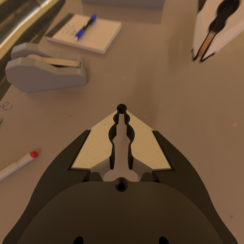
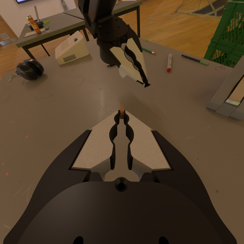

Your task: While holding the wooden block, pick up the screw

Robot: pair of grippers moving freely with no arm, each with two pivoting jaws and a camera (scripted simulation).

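Note:
My left gripper (image 1: 121,111) is shut on a black screw (image 1: 121,108), whose round head pokes out past the fingertips. In the right wrist view the left gripper (image 2: 144,81) hangs above the grey table (image 2: 66,118), the screw (image 2: 146,83) pointing head down, clear of the surface. My right gripper (image 2: 121,112) is shut on a small wooden block (image 2: 121,111), held upright between the fingertips above the table. In the left wrist view the right gripper (image 1: 199,58) shows at the top right with the block (image 1: 204,46) between its fingers.
A tape dispenser (image 1: 46,71), a notepad (image 1: 92,37) with a blue pen (image 1: 84,27) and a red-capped marker (image 1: 19,163) lie to the left. The right wrist view shows a beige box (image 2: 71,50), a black yo-yo-like object (image 2: 29,69), a pencil (image 2: 148,51), markers and a green crate (image 2: 228,35).

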